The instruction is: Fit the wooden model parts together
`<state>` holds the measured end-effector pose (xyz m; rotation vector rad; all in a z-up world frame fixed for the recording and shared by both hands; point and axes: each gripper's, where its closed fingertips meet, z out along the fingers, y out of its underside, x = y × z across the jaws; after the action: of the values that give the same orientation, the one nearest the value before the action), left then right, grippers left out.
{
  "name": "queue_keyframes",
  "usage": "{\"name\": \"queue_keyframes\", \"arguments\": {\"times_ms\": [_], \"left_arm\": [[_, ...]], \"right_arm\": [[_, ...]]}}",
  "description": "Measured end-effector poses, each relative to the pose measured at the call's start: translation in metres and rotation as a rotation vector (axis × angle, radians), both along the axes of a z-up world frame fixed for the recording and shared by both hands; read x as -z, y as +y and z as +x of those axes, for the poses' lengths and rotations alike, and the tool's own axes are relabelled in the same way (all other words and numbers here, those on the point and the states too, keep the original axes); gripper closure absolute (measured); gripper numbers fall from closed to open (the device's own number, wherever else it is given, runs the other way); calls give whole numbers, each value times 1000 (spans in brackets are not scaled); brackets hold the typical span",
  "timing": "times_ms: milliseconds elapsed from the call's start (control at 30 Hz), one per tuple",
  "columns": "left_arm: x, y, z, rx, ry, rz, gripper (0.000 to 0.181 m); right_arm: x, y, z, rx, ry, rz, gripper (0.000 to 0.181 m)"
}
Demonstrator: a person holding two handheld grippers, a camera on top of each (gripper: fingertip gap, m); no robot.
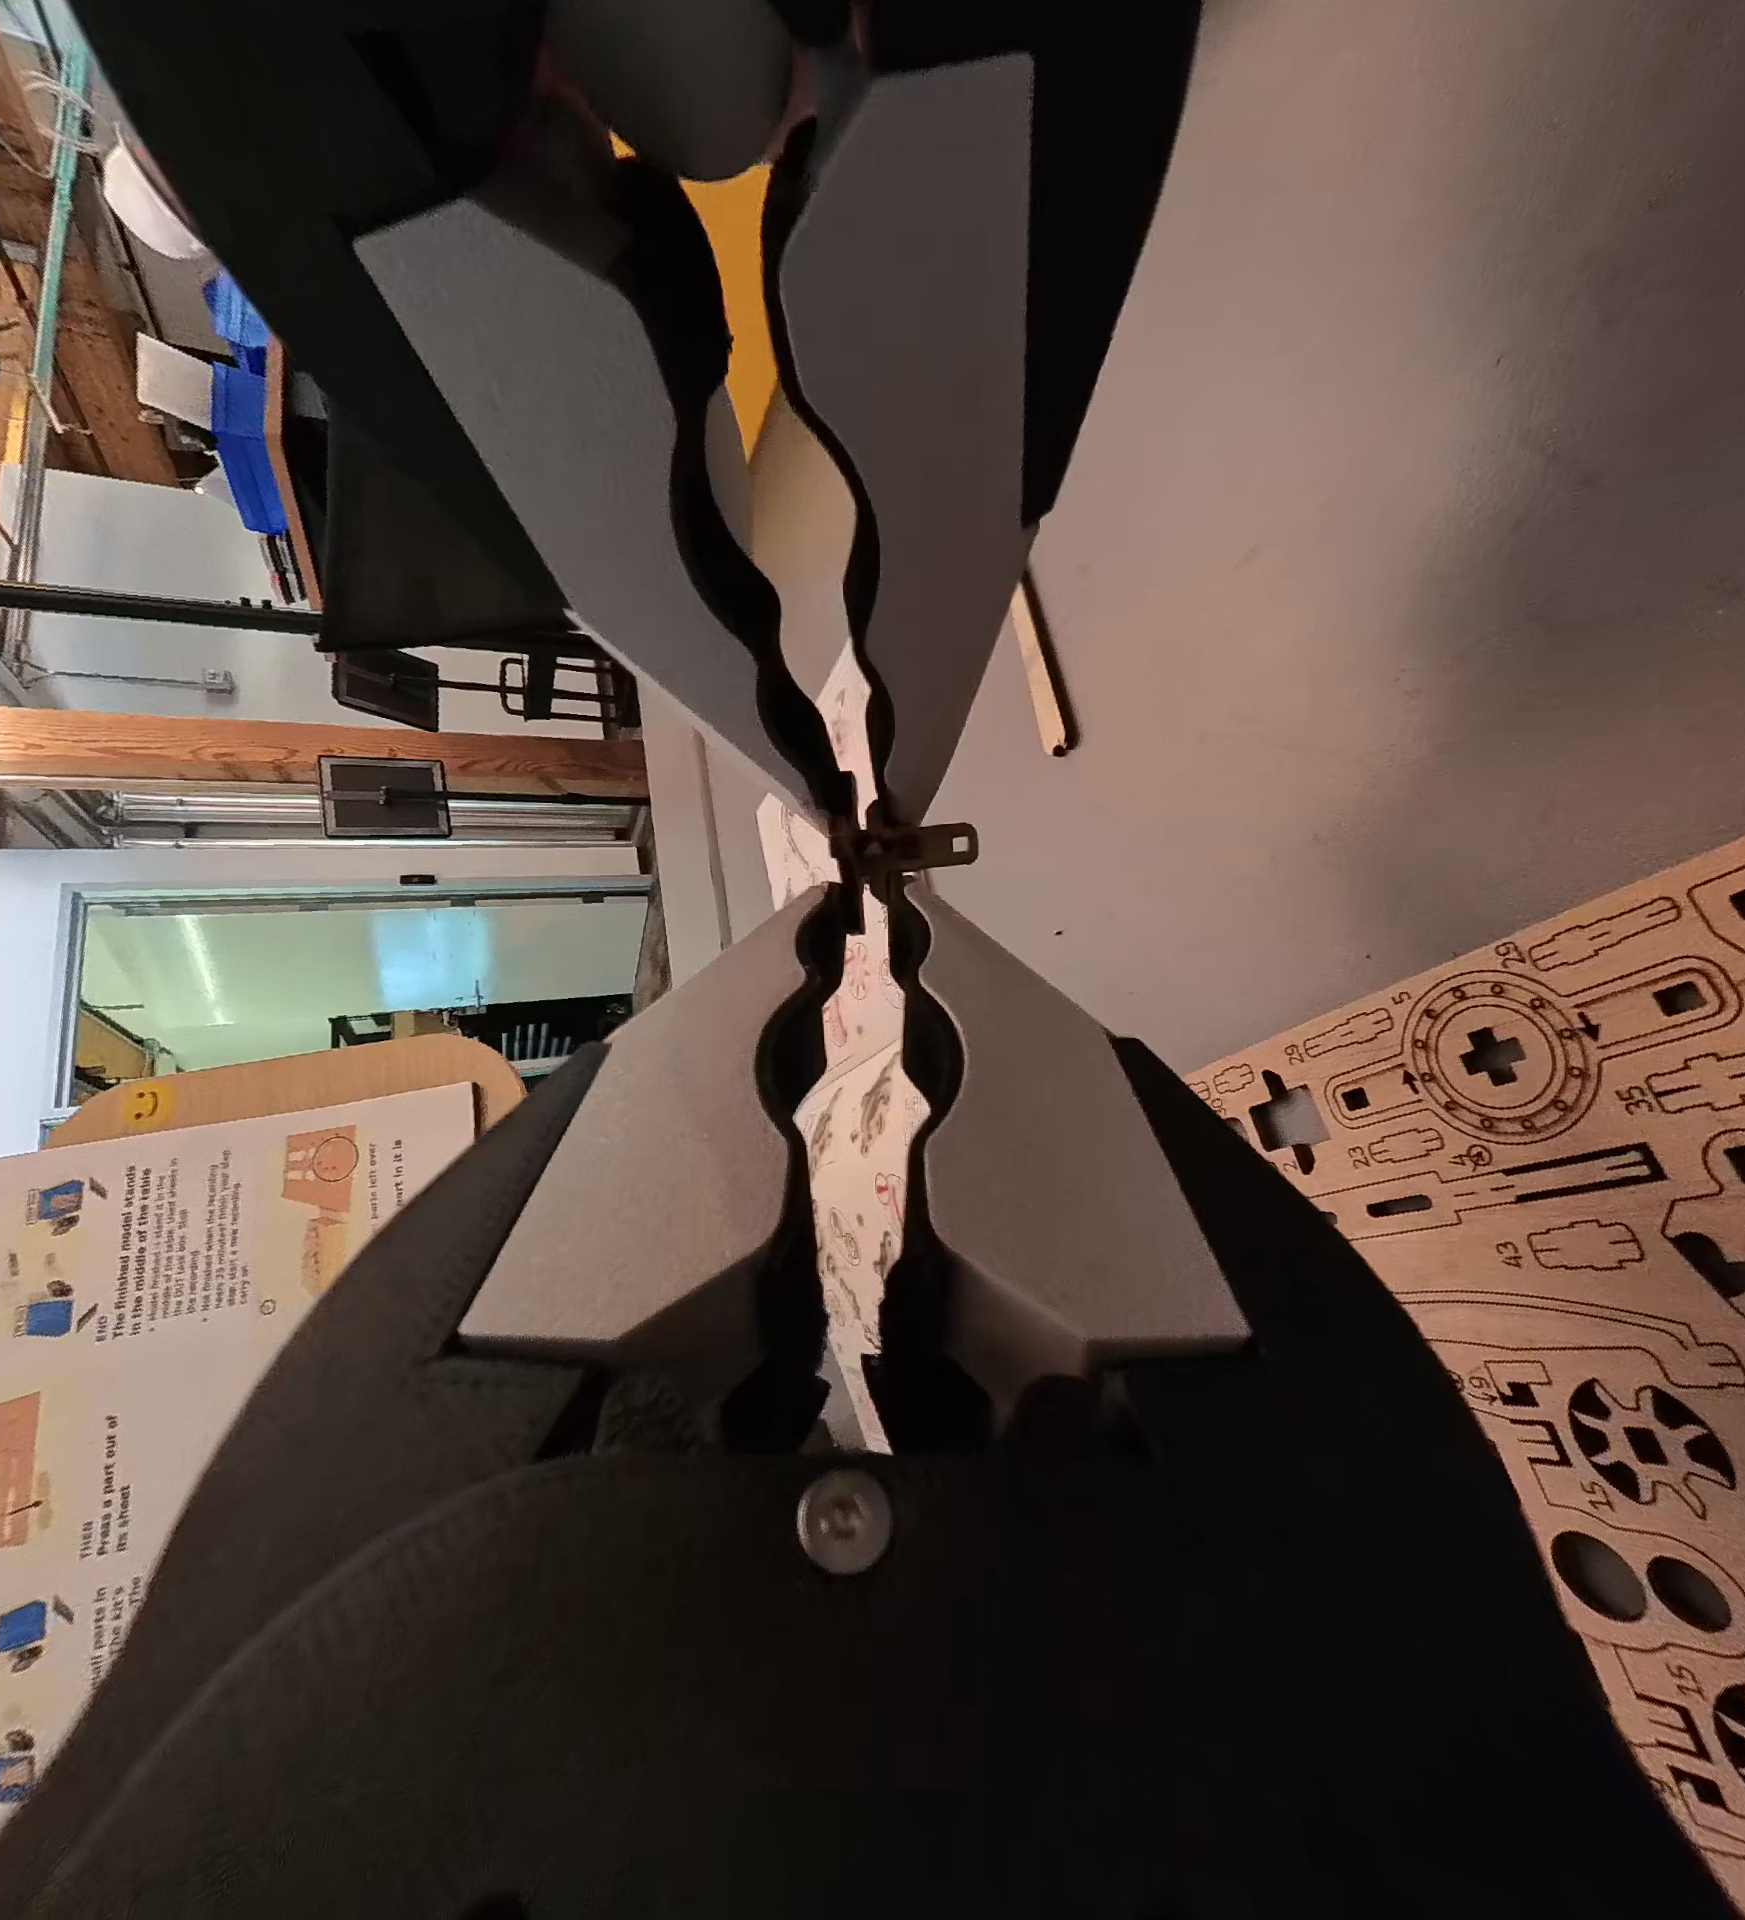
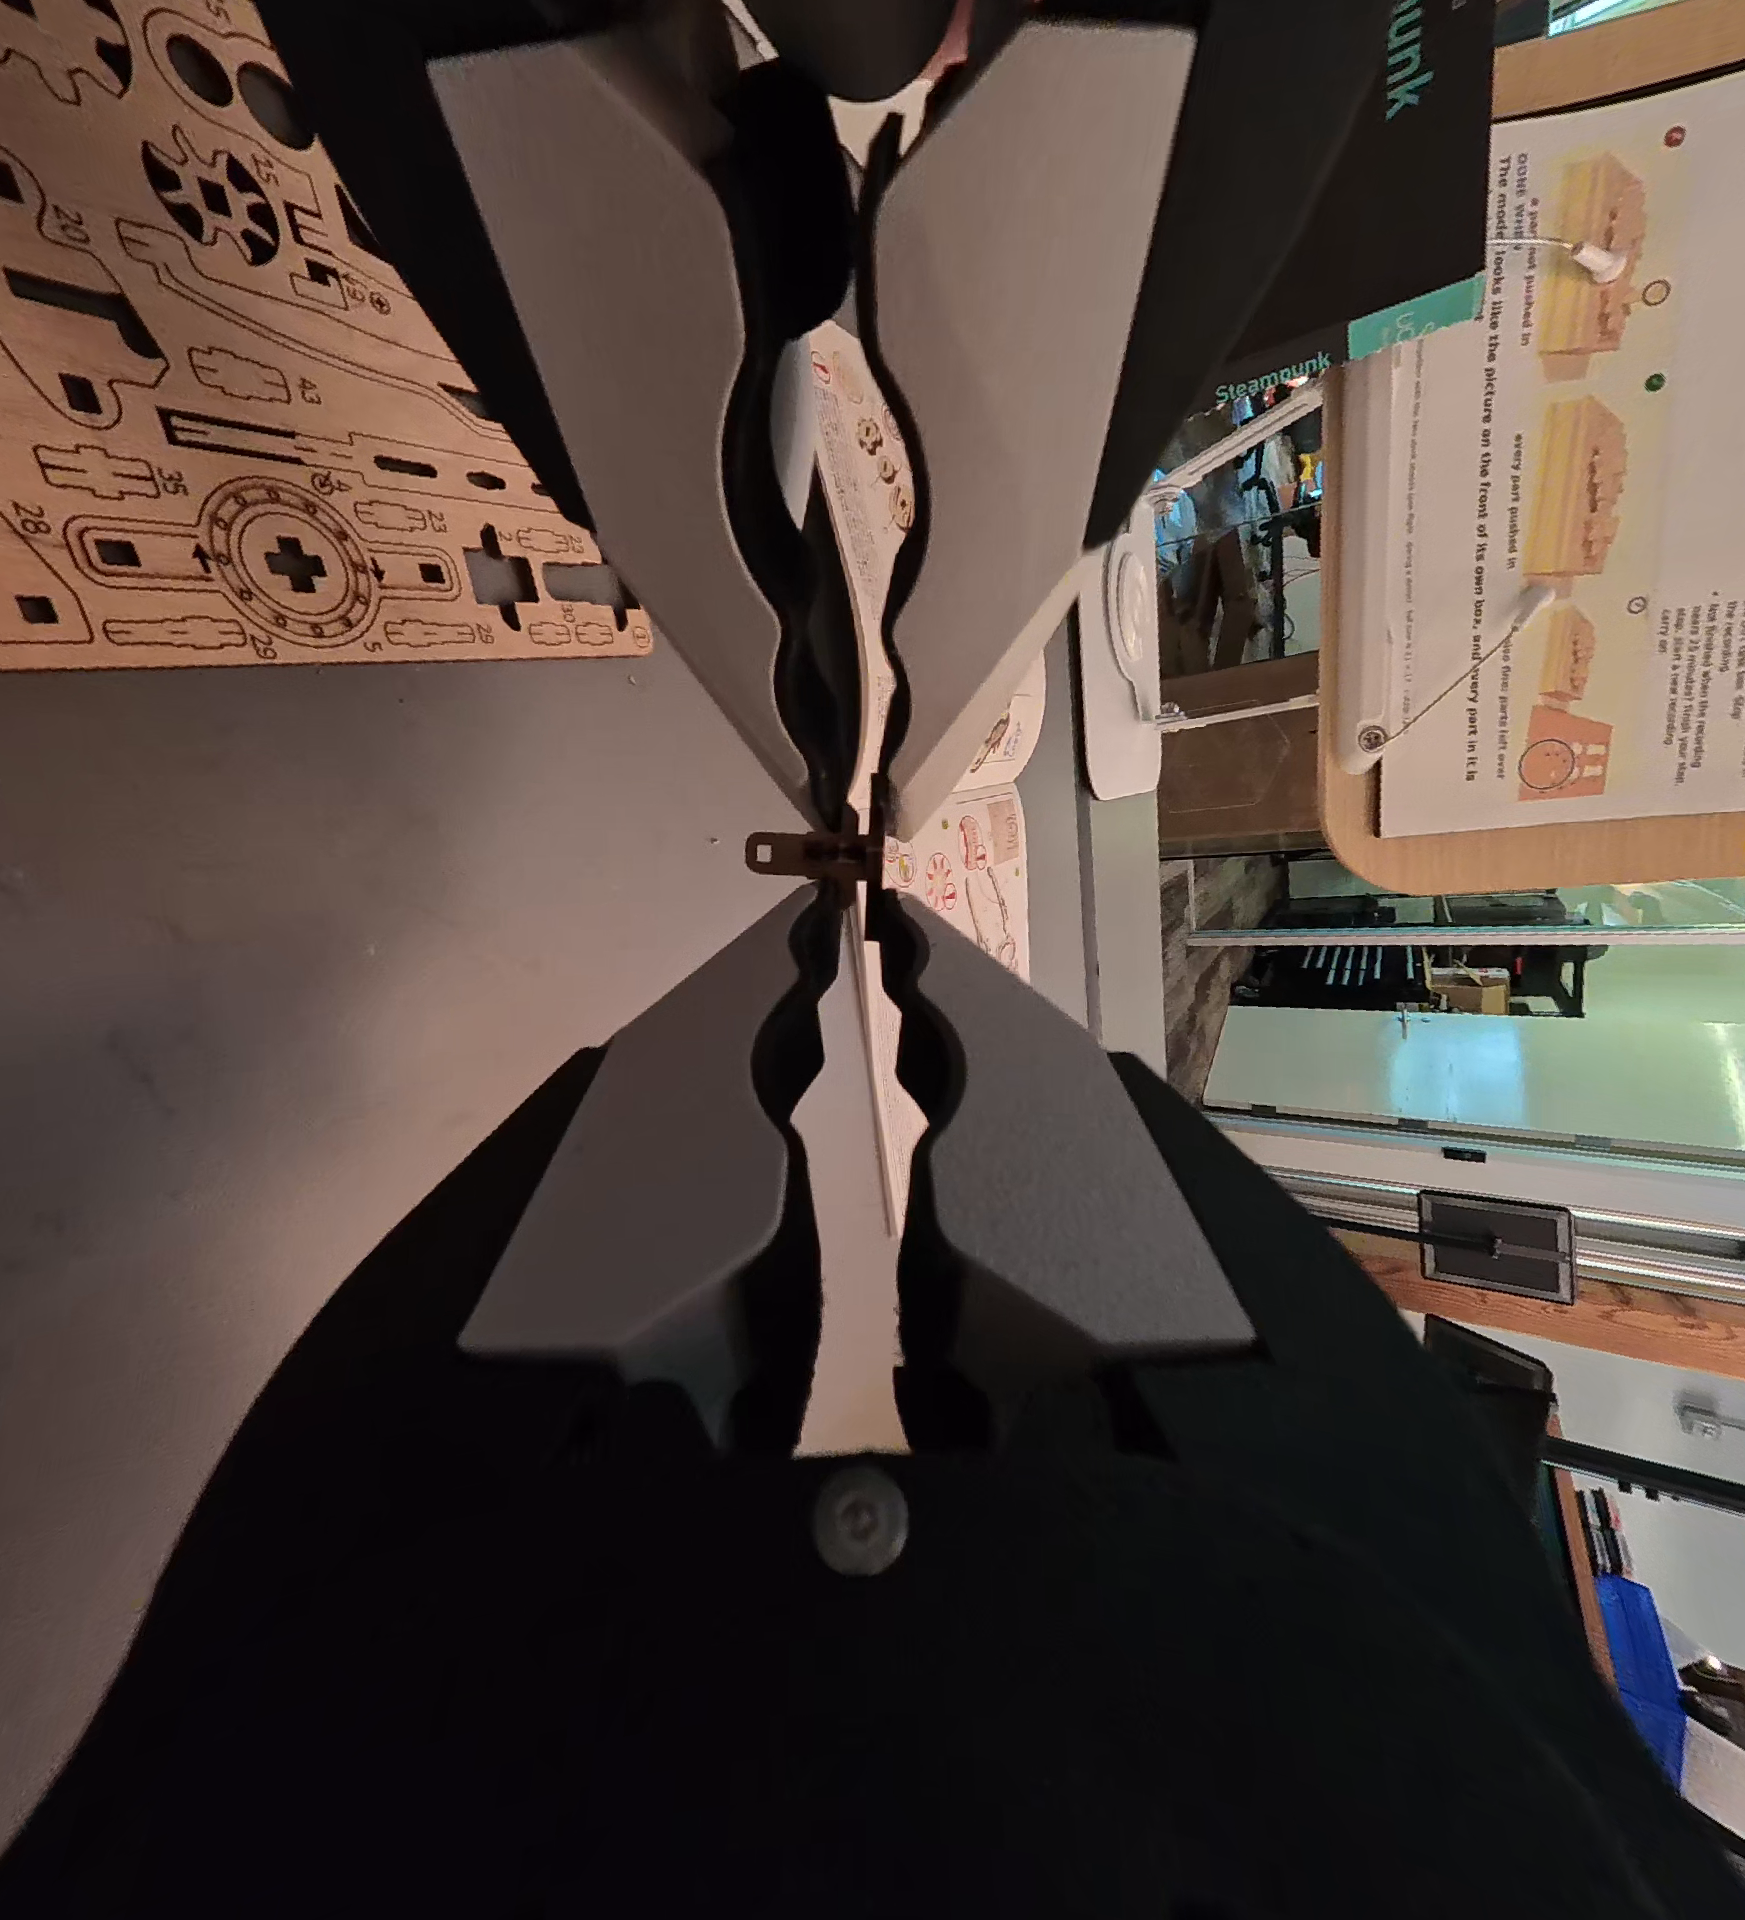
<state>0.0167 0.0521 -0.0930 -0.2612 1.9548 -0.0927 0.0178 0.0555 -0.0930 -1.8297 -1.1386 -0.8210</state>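
**Two tiny parts meeting tip to tip, with little margin**

Left side: the left gripper [image 1: 873, 899], fingers almost fully closed, is pinching a small dark wooden piece [image 1: 860, 906] at the very tips. Beside it on the grey table [image 1: 1470, 416] the laser-cut parts sheet [image 1: 1574, 1195] is lying flat, several slots already empty, and a loose wooden stick [image 1: 1044, 665] is resting near the far edge.

Centre: a slim tabbed part [image 1: 935, 844] with a square hole at its end is crossing the first piece, both held above an open instruction booklet [image 1: 863, 1122].

Right side: the right gripper [image 2: 852, 902], likewise nearly shut, is gripping at the joint. Which piece each gripper is actually holding is hard to tell, since the tips are crowding together.

Risks as judged: the grips are shallow, so a slight twist could be flicking a part out onto the table; pushing off-axis could be snapping the thin tab; the opposing fingertips are close enough to be colliding.
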Motion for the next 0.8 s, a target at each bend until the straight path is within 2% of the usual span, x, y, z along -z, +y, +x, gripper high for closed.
{"name": "queue_keyframes", "arguments": {"times_ms": [800], "left_arm": [[6, -2, -3, 6, 40, 19, 176]], "right_arm": [[6, -2, -2, -12, -8, -37, 177]]}}
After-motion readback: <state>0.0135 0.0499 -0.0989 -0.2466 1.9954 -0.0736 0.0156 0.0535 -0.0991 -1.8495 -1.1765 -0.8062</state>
